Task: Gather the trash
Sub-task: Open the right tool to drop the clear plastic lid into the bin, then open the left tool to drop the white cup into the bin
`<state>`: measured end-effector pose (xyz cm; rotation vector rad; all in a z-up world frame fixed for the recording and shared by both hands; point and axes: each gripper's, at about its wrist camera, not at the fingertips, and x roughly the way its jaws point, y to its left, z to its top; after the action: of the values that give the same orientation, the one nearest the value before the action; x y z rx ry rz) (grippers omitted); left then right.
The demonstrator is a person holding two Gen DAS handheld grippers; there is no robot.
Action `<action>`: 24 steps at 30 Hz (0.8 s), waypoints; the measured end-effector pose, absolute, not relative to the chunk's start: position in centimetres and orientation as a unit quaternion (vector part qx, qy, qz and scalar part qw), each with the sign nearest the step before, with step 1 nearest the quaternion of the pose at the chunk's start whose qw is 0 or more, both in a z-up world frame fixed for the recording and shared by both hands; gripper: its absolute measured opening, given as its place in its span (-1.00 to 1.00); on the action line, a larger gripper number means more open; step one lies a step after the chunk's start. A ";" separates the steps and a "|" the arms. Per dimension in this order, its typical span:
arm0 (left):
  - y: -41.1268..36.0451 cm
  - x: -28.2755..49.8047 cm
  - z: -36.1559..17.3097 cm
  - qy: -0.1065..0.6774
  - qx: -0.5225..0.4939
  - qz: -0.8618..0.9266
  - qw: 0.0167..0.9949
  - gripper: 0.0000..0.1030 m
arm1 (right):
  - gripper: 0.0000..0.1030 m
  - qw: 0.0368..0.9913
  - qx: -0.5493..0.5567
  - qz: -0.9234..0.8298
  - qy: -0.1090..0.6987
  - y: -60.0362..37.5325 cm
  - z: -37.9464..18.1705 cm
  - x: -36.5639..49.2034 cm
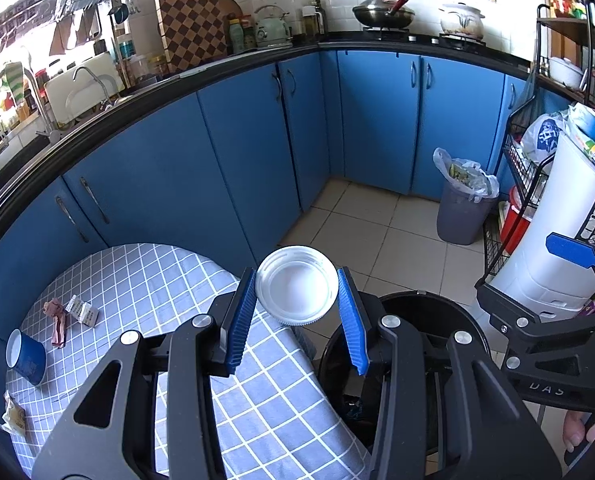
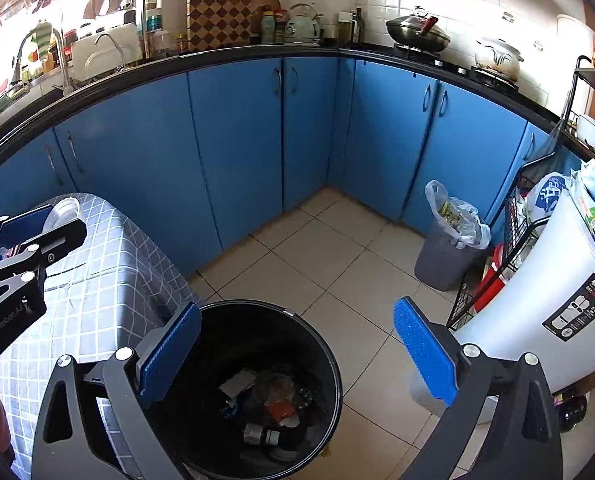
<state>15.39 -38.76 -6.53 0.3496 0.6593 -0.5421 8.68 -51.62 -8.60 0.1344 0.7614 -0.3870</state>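
Far left of the left wrist view, we see scraps on the checked table [image 1: 145, 280]: a blue cup [image 1: 27, 360] on its side and a wrapper [image 1: 59, 320]. At centre, our left gripper [image 1: 297, 304] is clamped on a white lid [image 1: 296, 285], held over the table's edge. The black bin [image 1: 437, 312] lies just to the lid's lower right, so we judge a short carry rightward. The right wrist view looks down into the bin [image 2: 329, 360], showing trash inside, which the left view hides. Our right gripper [image 2: 297, 344] hangs spread and empty above it.

Blue cabinets [image 2: 237, 152]; wok [image 1: 383, 12]; kettle [image 1: 272, 26]
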 end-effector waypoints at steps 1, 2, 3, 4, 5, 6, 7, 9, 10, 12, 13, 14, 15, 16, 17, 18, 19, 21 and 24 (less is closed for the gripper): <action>-38.9 15.3 -6.5 0.317 0.169 -0.263 0.895 -0.20 | 0.83 0.908 0.065 -0.189 0.369 -51.7 -8.7 8.6; -39.0 15.3 -6.5 0.317 0.170 -0.264 0.895 -0.20 | 0.83 0.907 0.066 -0.191 0.370 -51.9 -8.7 8.6; -39.1 15.2 -6.4 0.316 0.170 -0.265 0.895 -0.20 | 0.83 0.907 0.066 -0.192 0.370 -52.0 -8.8 8.6; -39.2 15.2 -6.4 0.316 0.171 -0.266 0.895 -0.20 | 0.83 0.906 0.068 -0.192 0.370 -52.1 -8.8 8.5; -39.3 15.1 -6.4 0.315 0.172 -0.266 0.895 -0.20 | 0.83 0.906 0.069 -0.193 0.370 -52.2 -8.8 8.5; -39.5 15.1 -6.4 0.314 0.173 -0.268 0.894 -0.20 | 0.83 0.906 0.070 -0.193 0.369 -52.3 -8.9 8.4; -39.6 15.1 -6.5 0.315 0.174 -0.269 0.894 -0.19 | 0.83 0.906 0.071 -0.193 0.369 -52.5 -8.9 8.4; -39.9 15.1 -6.5 0.315 0.174 -0.269 0.893 -0.19 | 0.83 0.906 0.073 -0.193 0.370 -52.6 -9.0 8.4; -39.9 15.1 -6.5 0.316 0.174 -0.270 0.893 -0.19 | 0.83 0.905 0.073 -0.194 0.371 -52.7 -9.0 8.3; -40.2 15.1 -6.6 0.317 0.175 -0.272 0.892 -0.19 | 0.83 0.905 0.074 -0.195 0.370 -53.0 -9.1 8.2; -40.1 15.3 -6.6 0.318 0.175 -0.274 0.891 -0.19 | 0.83 0.905 0.076 -0.195 0.369 -53.1 -9.1 8.2; -40.3 15.3 -6.6 0.320 0.174 -0.276 0.890 -0.19 | 0.83 0.905 0.078 -0.194 0.369 -53.2 -9.2 8.1; -40.4 15.3 -6.6 0.321 0.174 -0.276 0.889 -0.18 | 0.83 0.905 0.080 -0.194 0.370 -53.4 -9.3 8.1; -40.5 15.3 -6.7 0.322 0.173 -0.276 0.889 -0.19 | 0.83 0.905 0.081 -0.193 0.370 -53.4 -9.3 8.1; -40.6 15.3 -6.6 0.323 0.172 -0.277 0.888 -0.19 | 0.83 0.905 0.083 -0.193 0.371 -53.5 -9.3 8.0; -40.7 15.3 -6.6 0.323 0.172 -0.278 0.888 -0.18 | 0.83 0.905 0.085 -0.193 0.371 -53.6 -9.4 8.0; -40.8 15.3 -6.6 0.321 0.174 -0.279 0.888 -0.18 | 0.83 0.905 0.086 -0.192 0.371 -53.7 -9.4 8.0; -41.0 15.2 -6.6 0.318 0.177 -0.278 0.889 -0.17 | 0.83 0.904 0.085 -0.193 0.371 -53.6 -9.4 8.0; -41.2 15.2 -6.6 0.320 0.176 -0.281 0.888 0.00 | 0.83 0.904 0.086 -0.194 0.371 -53.6 -9.5 8.0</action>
<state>15.17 -41.17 -6.60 0.3656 0.6653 -0.5832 7.97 -53.64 -9.46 0.1769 0.7672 -0.4012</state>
